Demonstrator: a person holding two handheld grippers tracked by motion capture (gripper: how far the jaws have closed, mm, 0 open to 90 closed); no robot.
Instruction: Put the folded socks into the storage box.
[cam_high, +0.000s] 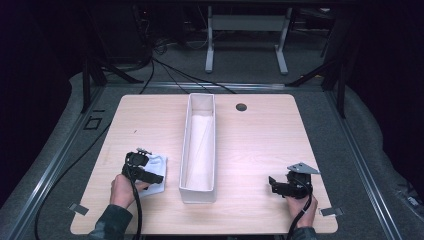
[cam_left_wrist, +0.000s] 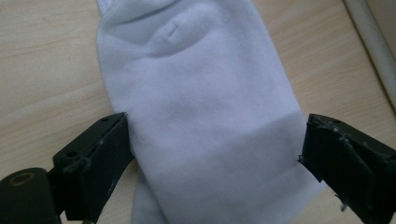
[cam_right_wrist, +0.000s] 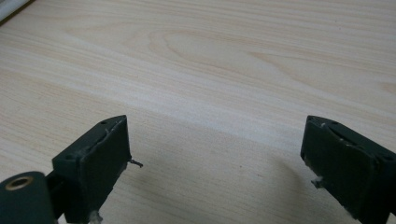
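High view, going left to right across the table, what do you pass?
Left gripper over the white sock → long white box → small round hole in the table → right gripper.

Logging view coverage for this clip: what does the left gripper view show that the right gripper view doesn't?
Left gripper view alone: a white sock lying flat between the open jaws of the left hand-held gripper, and the white bin's wall at the upper right. Right gripper view alone: bare wood between the right hand-held gripper's open jaws. Both: the light wooden table.
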